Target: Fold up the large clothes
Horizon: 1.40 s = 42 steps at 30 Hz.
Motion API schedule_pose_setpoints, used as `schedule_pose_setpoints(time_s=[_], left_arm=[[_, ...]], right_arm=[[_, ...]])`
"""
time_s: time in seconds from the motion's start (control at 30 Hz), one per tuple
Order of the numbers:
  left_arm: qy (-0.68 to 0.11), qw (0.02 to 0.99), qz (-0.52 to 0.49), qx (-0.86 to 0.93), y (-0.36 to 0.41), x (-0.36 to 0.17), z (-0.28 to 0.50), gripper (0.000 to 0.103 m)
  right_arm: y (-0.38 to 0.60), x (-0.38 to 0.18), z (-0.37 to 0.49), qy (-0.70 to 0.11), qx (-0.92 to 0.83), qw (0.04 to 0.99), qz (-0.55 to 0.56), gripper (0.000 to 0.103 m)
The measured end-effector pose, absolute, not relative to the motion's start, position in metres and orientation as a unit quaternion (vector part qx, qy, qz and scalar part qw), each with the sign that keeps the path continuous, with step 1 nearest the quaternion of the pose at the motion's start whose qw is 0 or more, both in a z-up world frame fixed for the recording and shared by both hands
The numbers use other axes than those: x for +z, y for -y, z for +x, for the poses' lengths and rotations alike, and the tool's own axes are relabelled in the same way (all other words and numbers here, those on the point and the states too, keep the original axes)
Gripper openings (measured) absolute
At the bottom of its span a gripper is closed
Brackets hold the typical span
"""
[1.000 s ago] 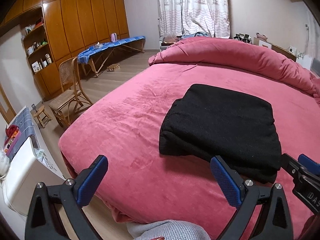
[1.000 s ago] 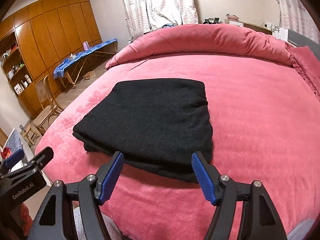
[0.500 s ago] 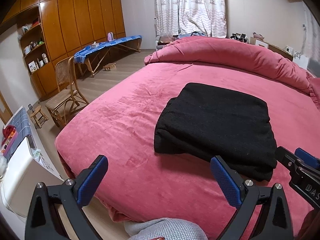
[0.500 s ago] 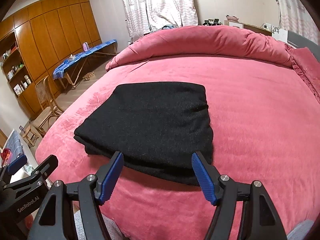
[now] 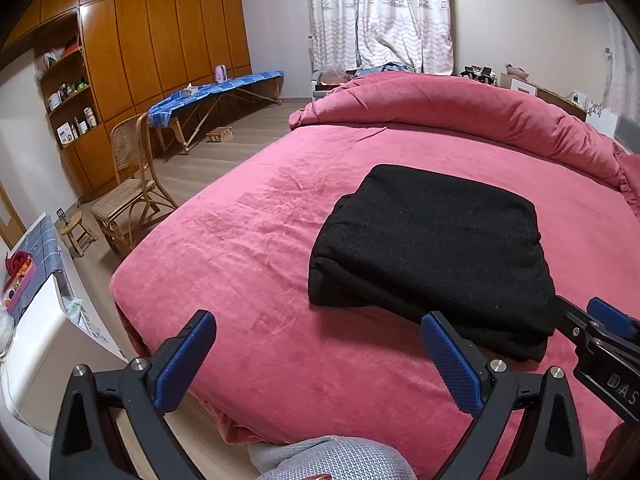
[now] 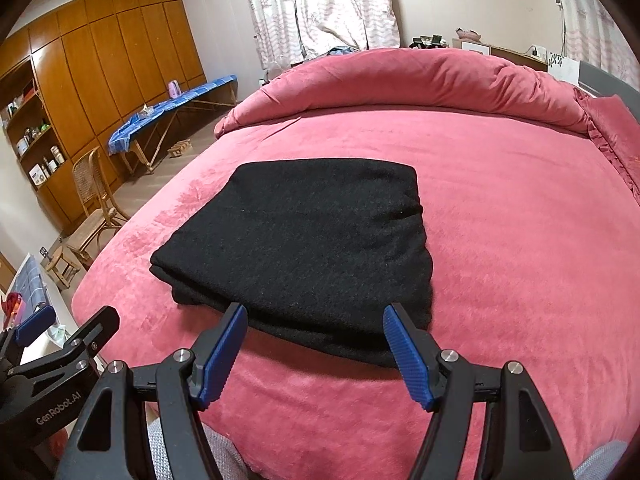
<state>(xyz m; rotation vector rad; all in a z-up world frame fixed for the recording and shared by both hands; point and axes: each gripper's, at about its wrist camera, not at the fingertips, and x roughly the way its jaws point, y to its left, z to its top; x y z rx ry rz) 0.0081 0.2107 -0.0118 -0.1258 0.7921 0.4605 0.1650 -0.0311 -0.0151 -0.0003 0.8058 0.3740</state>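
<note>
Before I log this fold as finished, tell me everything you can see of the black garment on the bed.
The black garment is a thick, fuzzy, knit-looking fabric folded into a roughly rectangular stack of several layers, whose edges show along its near and left sides. It lies flat on the pink bed cover, toward the near edge of the bed. Its top is smooth, with slight puckers at the right side. Both the left tool and right tool are open just short of it; nothing grips it.

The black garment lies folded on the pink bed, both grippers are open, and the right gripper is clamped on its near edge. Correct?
Not quite. In the right wrist view the right gripper is open, gripping nothing; the folded black garment lies free on the pink bed. The left gripper is open too.
</note>
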Motion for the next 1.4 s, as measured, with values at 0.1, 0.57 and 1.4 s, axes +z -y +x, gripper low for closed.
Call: schedule_pose_setpoints(time_s=[0.1, 0.57, 1.4], left_arm=[[-0.382, 0.894, -0.057, 0.226, -0.2104, -0.0121, 0.0079, 0.103], [-0.383, 0.894, -0.058, 0.227, -0.2107, -0.0134, 0.0071, 0.103], [-0.401, 0.89, -0.067, 0.208, -0.2128, -0.0211, 0.0091, 0.103]], right_arm=[[0.031, -0.0148, 0.1645, -0.389, 0.183, 0.903, 0.002, 0.072], [0.0311, -0.0164, 0.1636, -0.392, 0.188, 0.9, 0.007, 0.072], [0.0313, -0.0218, 0.1633, -0.399, 0.188, 0.897, 0.013, 0.072]])
